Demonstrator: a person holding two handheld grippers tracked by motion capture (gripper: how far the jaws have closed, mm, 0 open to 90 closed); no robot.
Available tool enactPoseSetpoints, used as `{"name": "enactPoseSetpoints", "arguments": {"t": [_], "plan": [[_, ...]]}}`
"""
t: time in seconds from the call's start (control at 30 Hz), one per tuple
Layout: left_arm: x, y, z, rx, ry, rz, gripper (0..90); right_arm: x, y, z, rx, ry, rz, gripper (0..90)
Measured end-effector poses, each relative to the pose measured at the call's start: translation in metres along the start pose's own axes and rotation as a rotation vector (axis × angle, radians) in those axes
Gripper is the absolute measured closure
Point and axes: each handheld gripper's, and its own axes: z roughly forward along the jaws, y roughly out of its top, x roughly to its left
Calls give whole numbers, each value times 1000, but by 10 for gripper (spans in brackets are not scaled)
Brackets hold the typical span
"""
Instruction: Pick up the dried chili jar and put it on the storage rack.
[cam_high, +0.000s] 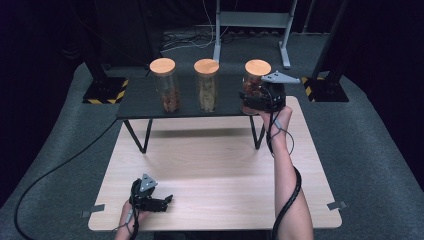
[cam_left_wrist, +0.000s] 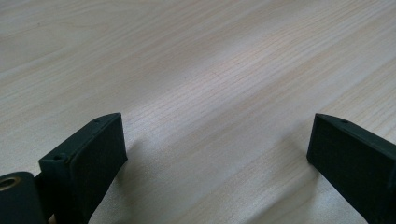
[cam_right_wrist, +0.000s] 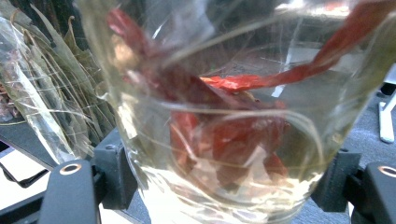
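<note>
Three glass jars with round wooden lids stand in a row on a low black shelf (cam_high: 135, 100). The right jar (cam_high: 255, 75) holds red dried chillies. My right gripper (cam_high: 250, 102) is shut on its lower part, and in the right gripper view the jar (cam_right_wrist: 224, 93) sits between the two jaws of that gripper (cam_right_wrist: 224, 179). The middle jar (cam_high: 206, 85) holds pale dried leaves, the left jar (cam_high: 165, 85) brownish pieces. My left gripper (cam_high: 167, 201) rests near the front left of the wooden table (cam_high: 215, 170), open, with bare wood between its jaws (cam_left_wrist: 215, 135).
The black shelf stands on thin legs across the far edge of the table. The leaf jar (cam_right_wrist: 46, 93) stands close beside the held jar. Black posts with yellow-striped bases (cam_high: 105, 90) flank the shelf, and a grey metal frame (cam_high: 250, 20) stands behind.
</note>
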Motion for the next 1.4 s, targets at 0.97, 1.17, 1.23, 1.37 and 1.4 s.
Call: {"name": "enactPoseSetpoints", "arguments": {"t": [0.97, 1.17, 1.23, 1.37, 1.4], "plan": [[0, 0, 0, 0, 0, 0, 37, 9, 2, 17, 19, 29, -5, 244], [0, 0, 0, 0, 1, 1, 37, 9, 1, 19, 14, 23, -11, 244], [0, 0, 0, -2, 1, -1, 37, 9, 1, 21, 10, 21, -12, 244], [0, 0, 0, -1, 1, 0, 38, 8, 2, 22, 14, 30, -8, 243], [0, 0, 0, -1, 1, 0, 37, 8, 2, 22, 17, 31, -9, 243]]}}
